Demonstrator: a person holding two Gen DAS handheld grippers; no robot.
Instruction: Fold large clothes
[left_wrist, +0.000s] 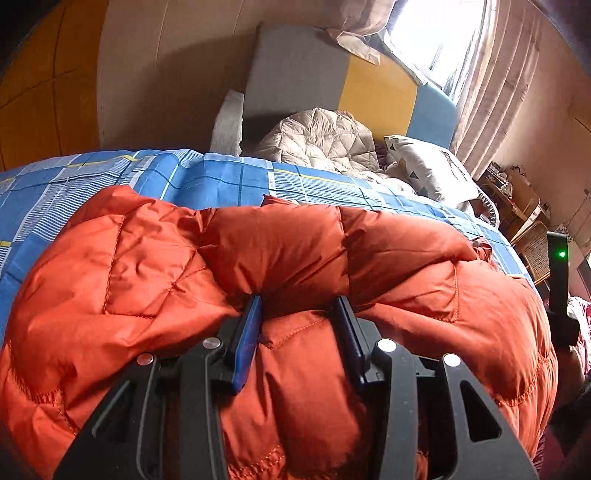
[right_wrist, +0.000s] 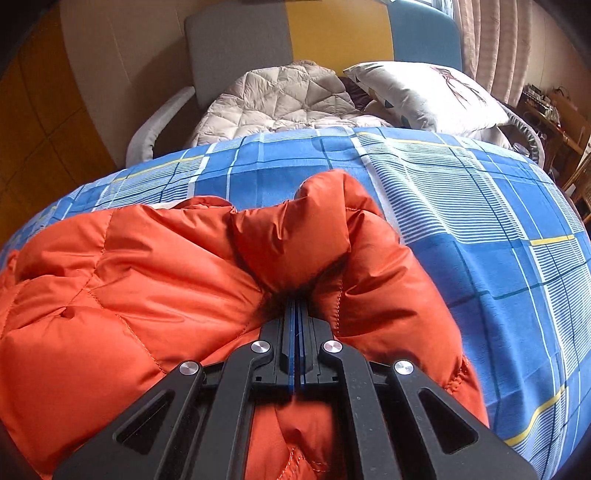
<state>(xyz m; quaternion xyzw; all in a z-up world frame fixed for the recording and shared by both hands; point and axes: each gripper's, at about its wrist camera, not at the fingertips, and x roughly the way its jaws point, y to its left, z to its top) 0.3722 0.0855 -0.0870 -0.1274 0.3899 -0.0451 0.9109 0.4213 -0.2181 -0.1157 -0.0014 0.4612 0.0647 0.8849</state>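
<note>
**Orange quilted down jacket bunched on blue plaid bed**

Orange down jacket (left_wrist: 280, 266) heaped on blue plaid bedsheet (right_wrist: 461, 206), toward near edge of bed. Left gripper (left_wrist: 297, 306) jaws partly apart, puffy fabric bulging between pads. Right gripper (right_wrist: 298, 314) jaws clamped tight on pinched jacket fold. Beige quilted coat (right_wrist: 280, 96) and pillow (right_wrist: 424, 96) by headboard (right_wrist: 340, 33).
</note>
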